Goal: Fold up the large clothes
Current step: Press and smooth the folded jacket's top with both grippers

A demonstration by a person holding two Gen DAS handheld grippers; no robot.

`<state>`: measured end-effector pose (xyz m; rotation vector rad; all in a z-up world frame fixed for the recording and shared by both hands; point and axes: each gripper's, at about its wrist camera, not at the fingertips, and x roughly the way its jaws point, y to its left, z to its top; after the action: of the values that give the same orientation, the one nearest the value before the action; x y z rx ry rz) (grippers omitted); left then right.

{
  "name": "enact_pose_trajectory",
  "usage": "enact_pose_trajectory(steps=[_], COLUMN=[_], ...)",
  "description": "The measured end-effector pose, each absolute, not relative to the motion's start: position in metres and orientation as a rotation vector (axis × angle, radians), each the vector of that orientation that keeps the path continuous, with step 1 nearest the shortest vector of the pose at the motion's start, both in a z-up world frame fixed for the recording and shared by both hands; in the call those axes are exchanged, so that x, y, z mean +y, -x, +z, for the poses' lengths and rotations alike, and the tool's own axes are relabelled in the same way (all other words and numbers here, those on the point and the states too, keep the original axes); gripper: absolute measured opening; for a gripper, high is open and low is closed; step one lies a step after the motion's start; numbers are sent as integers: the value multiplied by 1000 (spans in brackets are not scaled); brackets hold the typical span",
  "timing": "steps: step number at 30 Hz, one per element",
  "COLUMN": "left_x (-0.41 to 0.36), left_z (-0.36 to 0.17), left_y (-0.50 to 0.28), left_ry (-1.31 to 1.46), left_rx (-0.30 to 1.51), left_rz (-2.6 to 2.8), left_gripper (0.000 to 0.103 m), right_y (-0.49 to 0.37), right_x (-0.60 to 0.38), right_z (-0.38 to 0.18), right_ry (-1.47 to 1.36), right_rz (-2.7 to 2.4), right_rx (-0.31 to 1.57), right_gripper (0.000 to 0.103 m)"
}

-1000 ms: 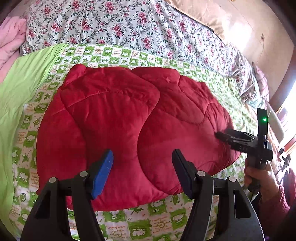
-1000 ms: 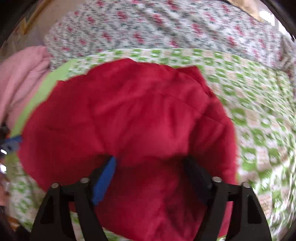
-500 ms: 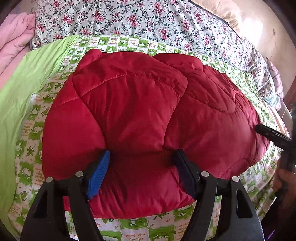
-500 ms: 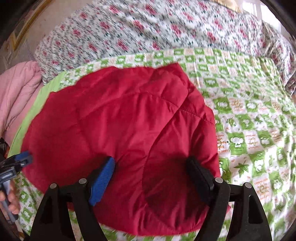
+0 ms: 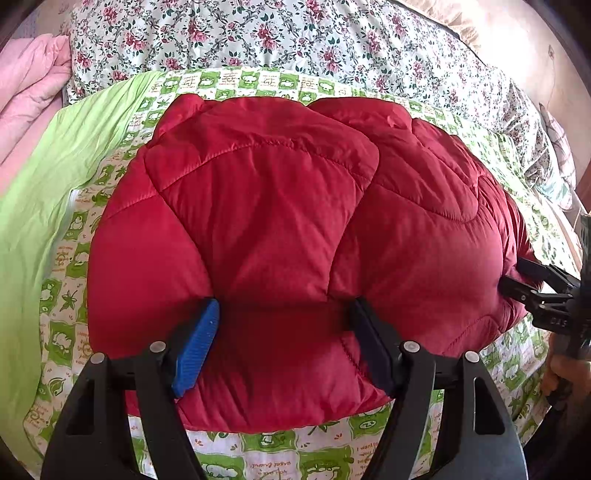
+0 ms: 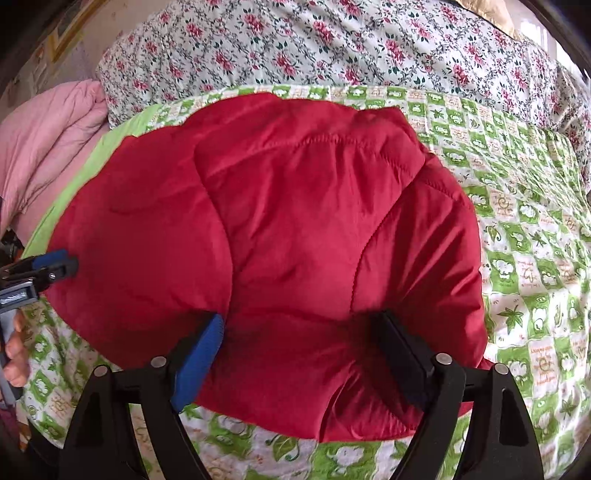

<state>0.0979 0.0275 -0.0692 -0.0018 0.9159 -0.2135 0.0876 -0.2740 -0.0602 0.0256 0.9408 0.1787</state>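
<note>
Currently both tongs straddle the near hem of the red quilted jacket [image 5: 266, 221], which lies at the centre of the green-checked bedsheet [image 5: 258, 450]. Left tongs [image 5: 282, 347] spread wide, not clenched; fabric bulges between the fingers. Right tongs [image 6: 299, 354] likewise spread at 6 o'clock. Step judged: gripping for another fold. Next: clench on hem, lift toward 12 o'clock. Jacket puffy, already doubled, rounded.

- Green-and-white checked sheet [image 5: 258, 448] covers the bed.
- Plain lime-green cloth [image 5: 44, 192] lies at its left.
- Floral quilt [image 5: 258, 33] behind.
- Pink bedding [image 6: 48, 140] far left.
</note>
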Motion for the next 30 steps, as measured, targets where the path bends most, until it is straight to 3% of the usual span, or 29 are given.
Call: enact_pose_trajectory(steps=[18,30], left_x=[28,17], left_z=[-50,-42], left_y=[-77,-92], left_ry=[-62,-98], left_rx=[918,891], left_rz=[-119,-119], left_gripper=[73,73], right_y=[-84,-93], right_x=[-274,-242], right_z=[-55,2], right_ry=[-33,-36], right_rz=[171,307], right_rx=[962,871], right_gripper=[88,88])
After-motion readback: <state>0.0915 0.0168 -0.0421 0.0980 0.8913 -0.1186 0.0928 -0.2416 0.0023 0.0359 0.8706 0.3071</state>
